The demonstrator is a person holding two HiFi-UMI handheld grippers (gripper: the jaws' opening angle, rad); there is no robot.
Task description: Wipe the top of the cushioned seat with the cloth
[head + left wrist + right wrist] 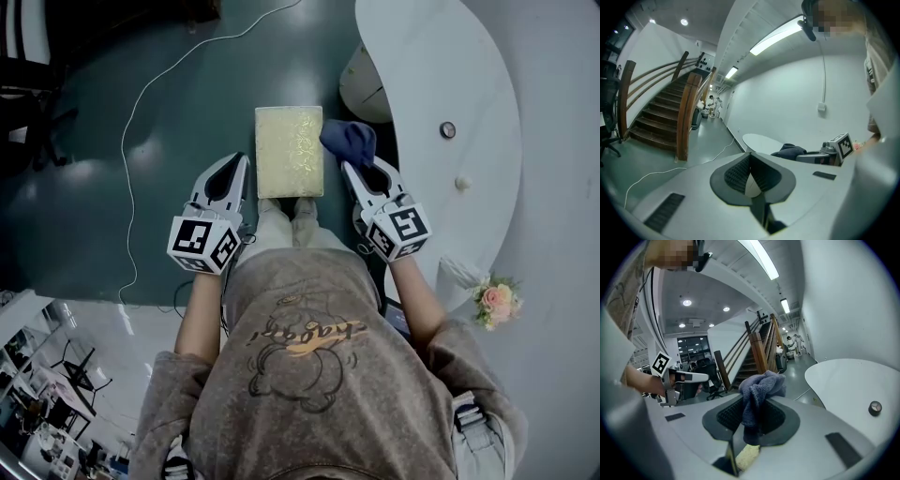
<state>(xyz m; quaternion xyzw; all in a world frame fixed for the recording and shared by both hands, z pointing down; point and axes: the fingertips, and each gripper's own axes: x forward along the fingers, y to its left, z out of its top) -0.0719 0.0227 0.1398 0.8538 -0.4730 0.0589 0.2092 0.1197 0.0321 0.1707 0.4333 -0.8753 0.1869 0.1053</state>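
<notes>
The right gripper (751, 420) pinched a dark blue cloth (758, 389), which bunched above its jaws in soft folds. The cloth sat at the far right corner of the cushioned seat (289, 150), a gold-topped rectangle on the floor just beyond the person's feet and left of the white table (441, 84). Whether cloth and seat touched could not be told. The left gripper (749, 174) was pressed together on nothing, just left of the seat. The cloth looked light and limp, likely to fold under itself when dragged, so a bunched pinch suited it. The padded top would probably give under pressure.
</notes>
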